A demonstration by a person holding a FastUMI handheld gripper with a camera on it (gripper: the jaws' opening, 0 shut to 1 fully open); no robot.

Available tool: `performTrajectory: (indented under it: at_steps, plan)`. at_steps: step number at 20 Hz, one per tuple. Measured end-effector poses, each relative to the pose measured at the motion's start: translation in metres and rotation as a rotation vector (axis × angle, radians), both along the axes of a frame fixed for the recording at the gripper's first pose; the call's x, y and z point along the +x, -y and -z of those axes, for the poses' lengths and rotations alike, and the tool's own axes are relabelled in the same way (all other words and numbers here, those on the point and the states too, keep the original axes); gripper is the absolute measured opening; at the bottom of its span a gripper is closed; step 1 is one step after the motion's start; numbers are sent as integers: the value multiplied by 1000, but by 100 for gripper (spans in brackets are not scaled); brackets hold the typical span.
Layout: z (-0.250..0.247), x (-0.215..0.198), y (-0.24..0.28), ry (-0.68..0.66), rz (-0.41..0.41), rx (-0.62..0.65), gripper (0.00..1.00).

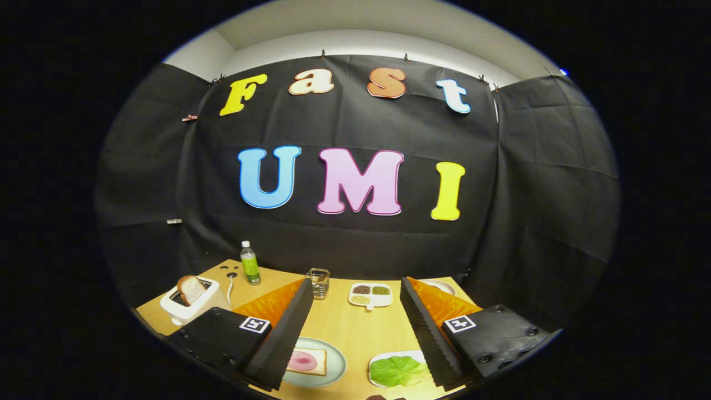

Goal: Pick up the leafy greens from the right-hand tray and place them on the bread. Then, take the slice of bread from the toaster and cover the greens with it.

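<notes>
Leafy greens (399, 370) lie untouched on the right-hand tray (379, 360), just inside my right finger — so the first pick is not yet begun. My gripper (355, 328) hangs above with fingers wide apart, empty. Next I'd drop over the greens, then carry them to the bread (307, 362) on its plate (332, 371).

Leafy greens (398, 371): one crinkled green leaf, flat on a white tray (383, 358), by the right finger.
Bread (307, 361): square slice with a pink round on top, on a pale plate (335, 364).
Toaster (191, 303): white, a browned slice (190, 289) standing up from its slot.
</notes>
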State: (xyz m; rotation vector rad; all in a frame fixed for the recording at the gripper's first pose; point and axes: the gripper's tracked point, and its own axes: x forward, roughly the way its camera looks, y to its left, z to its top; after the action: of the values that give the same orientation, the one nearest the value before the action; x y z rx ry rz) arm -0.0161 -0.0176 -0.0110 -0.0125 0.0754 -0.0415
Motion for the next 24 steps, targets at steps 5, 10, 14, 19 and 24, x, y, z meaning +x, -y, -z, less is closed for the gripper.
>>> performTrajectory:
  at_steps: [5, 10, 14, 19, 24]
  plan:
    - [43, 0, 37, -102, 7, 19, 98]
    - [122, 11, 76, -299, -49, 11, 98]
    - [208, 16, 93, -488, -117, 28, 98]
    - [292, 10, 95, -692, -196, 17, 98]
    - [340, 4, 85, -805, -276, -21, 99]
